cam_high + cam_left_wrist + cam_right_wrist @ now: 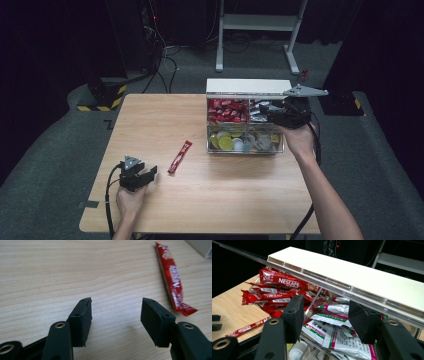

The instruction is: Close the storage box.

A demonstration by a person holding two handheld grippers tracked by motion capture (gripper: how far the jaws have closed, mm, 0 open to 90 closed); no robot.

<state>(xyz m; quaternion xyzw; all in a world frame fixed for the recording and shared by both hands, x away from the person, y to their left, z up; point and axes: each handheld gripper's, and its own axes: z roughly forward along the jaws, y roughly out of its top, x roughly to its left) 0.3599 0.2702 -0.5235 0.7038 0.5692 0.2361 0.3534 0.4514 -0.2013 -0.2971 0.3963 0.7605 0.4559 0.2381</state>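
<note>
Left gripper point(150, 175) released, nothing between its jaws, low over the table point(225, 200). Red sachet point(179, 157) lies flat on the wood just beside it, apart. Right gripper point(267, 113) hovers over the clear box point(245, 150) at the white sachets point(337, 337); jaws clenched, nothing visibly pinched.

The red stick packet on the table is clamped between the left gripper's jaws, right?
Not quite. The red stick packet does lie on the table, but the left gripper is open with nothing between its jaws. The packet lies apart from them, off to one side, as the left gripper view shows.
</note>
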